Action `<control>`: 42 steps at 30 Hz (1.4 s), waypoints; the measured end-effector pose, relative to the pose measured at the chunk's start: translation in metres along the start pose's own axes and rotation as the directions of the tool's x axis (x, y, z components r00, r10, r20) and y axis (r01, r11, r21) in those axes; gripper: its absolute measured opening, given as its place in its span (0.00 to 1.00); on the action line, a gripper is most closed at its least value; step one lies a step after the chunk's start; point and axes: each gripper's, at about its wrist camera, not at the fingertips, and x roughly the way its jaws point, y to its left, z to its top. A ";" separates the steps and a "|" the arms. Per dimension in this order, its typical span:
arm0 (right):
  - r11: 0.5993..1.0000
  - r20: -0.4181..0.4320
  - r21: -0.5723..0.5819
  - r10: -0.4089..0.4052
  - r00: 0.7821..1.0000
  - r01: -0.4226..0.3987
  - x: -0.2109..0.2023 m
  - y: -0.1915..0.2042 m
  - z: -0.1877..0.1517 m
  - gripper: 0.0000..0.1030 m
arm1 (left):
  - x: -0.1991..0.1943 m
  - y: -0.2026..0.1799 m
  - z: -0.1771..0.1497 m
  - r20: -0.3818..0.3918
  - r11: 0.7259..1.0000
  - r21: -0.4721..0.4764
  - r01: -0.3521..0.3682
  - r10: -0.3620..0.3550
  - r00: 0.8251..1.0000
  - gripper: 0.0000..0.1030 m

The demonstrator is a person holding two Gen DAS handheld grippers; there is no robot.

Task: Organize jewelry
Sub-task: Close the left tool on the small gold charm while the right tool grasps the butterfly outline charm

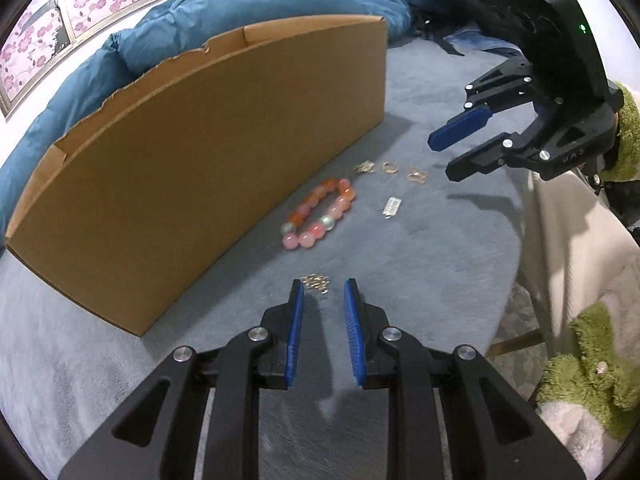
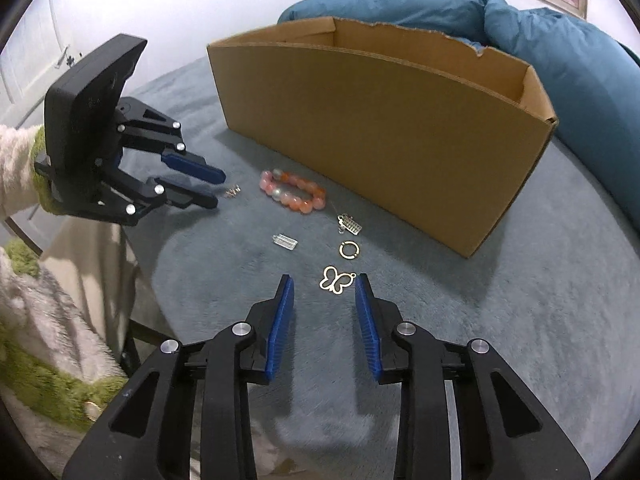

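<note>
Hovering left tool [image 1: 323, 285] jaws apart, empty, small gold links [image 1: 315, 281] at 12 | right tool [image 2: 324, 282] jaws apart, empty, butterfly charm [image 2: 337, 280] between tips | bead bracelet [image 2: 293, 194] beyond at 11, beside cardboard box [image 2: 384, 128]

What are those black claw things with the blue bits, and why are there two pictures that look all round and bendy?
Each claw is a hand-held gripper, squeezed by a person in a fluffy green-and-cream sleeve. A tiny round-eyed camera rides on each one, which bends the picture. One picture looks along the left gripper, the other along the right gripper.

On the grey-blue fuzzy cover lie a pink-and-orange bead bracelet, a gold butterfly charm, a gold ring and a small pile of gold links. Behind stands an open brown cardboard box.

Both grippers are open and hold nothing.
</note>
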 end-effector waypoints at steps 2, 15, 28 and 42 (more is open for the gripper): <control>1.000 -0.009 -0.012 -0.002 1.000 0.002 0.005 0.000 -0.001 0.29 | 0.005 0.002 0.000 -0.004 1.000 0.006 0.002 -0.002 1.000 0.19; 0.999 -0.031 -0.024 0.024 0.999 -0.025 0.023 -0.009 -0.002 0.30 | 0.017 0.007 -0.002 0.001 0.998 0.028 0.062 -0.062 0.998 0.19; 0.999 -0.013 -0.023 0.041 0.999 -0.041 0.029 -0.017 -0.009 0.26 | 0.019 0.018 -0.003 0.003 0.995 0.003 0.101 -0.101 0.995 0.12; 0.998 -0.004 -0.039 0.053 0.999 -0.053 0.023 -0.014 -0.008 0.19 | 0.011 0.017 -0.005 0.017 0.997 0.021 0.076 -0.076 0.997 0.05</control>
